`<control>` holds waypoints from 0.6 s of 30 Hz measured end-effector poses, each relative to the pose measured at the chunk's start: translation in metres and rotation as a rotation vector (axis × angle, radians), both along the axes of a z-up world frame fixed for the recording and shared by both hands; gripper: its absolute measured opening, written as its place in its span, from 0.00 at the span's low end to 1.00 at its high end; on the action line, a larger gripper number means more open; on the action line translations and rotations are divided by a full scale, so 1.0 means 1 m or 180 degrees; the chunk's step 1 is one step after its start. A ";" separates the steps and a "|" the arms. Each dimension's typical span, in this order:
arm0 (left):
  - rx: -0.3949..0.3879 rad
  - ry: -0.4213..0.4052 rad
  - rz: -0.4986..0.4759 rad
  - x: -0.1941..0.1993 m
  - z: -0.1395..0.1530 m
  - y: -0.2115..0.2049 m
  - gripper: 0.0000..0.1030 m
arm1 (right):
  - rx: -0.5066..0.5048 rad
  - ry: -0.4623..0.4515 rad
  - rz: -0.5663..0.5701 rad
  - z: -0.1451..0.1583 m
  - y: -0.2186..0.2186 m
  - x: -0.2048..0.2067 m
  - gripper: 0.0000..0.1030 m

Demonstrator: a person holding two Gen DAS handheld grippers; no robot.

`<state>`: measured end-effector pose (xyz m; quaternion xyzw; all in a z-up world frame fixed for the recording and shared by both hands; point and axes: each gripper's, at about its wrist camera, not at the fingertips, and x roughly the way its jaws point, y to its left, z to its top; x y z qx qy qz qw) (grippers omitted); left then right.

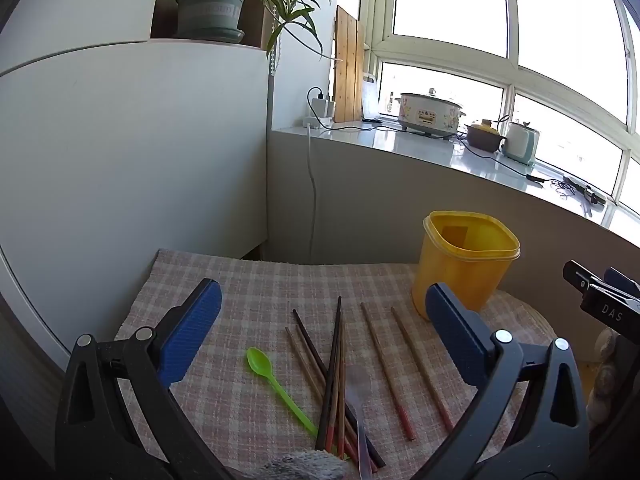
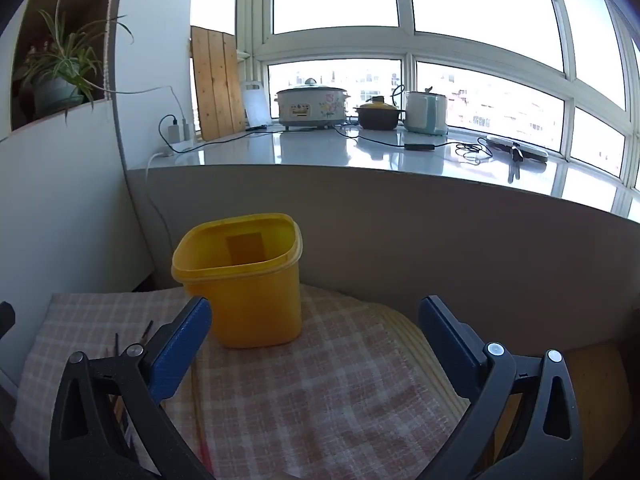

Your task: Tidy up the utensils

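chopsticks (image 1: pixel 336 376) between open left hand-held gripper (image 1: pixel 324 328)

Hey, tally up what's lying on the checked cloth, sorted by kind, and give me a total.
Green spoon: 1
Clear spoon: 1
Yellow tub: 1
Single chopsticks lying apart: 2
Crossed chopsticks in the pile: at least 4; they overlap, so the exact number is unclear
Total: at least 9

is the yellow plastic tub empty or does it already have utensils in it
Empty as far as shown: the yellow plastic tub stands upright, lidless, only bare inner walls visible; its bottom is hidden.
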<state>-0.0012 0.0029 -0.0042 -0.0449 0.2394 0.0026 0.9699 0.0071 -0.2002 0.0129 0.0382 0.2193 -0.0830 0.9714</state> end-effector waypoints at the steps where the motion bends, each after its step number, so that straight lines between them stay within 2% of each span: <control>1: -0.0001 -0.0001 0.0001 0.000 0.000 0.000 1.00 | 0.0000 -0.0001 0.0000 0.000 0.000 0.000 0.99; 18: -0.0016 0.0002 0.0006 0.000 0.003 0.001 1.00 | -0.0001 0.0006 -0.0013 0.002 0.000 -0.001 0.99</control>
